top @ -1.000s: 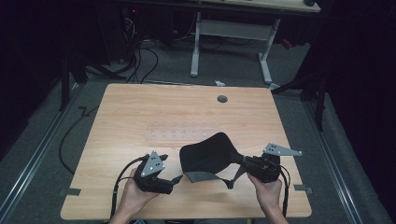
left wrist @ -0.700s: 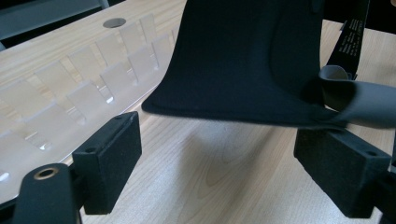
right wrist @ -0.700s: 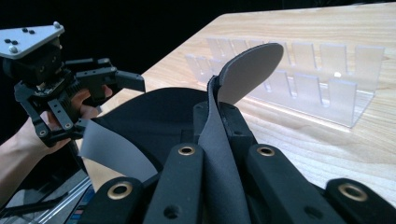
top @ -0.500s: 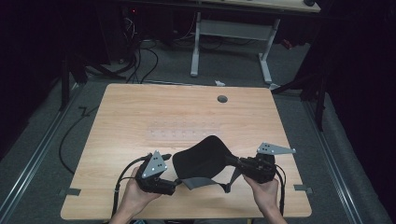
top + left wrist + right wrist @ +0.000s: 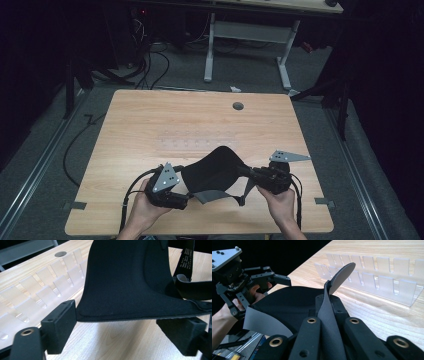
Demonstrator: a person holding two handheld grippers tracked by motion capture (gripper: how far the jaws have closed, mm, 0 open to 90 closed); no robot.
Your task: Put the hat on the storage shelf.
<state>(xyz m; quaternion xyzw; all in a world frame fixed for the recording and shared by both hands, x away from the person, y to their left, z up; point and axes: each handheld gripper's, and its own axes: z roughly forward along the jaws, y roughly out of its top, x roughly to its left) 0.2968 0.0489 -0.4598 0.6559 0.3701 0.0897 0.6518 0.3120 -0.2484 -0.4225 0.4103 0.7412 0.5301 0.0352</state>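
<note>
the black pad (image 5: 210,170) hung at the table's (image 5: 150,120) six o'clock, pinched by the right claw (image 5: 327,312), while the left claw (image 5: 130,322) gaped, so a tug might drop it.

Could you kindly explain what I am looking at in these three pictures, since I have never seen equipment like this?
A person sits at a wooden table and holds a tool in each hand: the left hand-held gripper and the right hand-held gripper, each with two black jaws. One picture looks down from above the table; the other two come from cameras riding on the grippers, looking along their jaws. Between them they carry a black padded fabric piece with straps. The right jaws are clamped on its edge; the left jaws stand wide apart with the fabric's rim between them. A clear plastic slotted rack lies on the table beyond.
</note>
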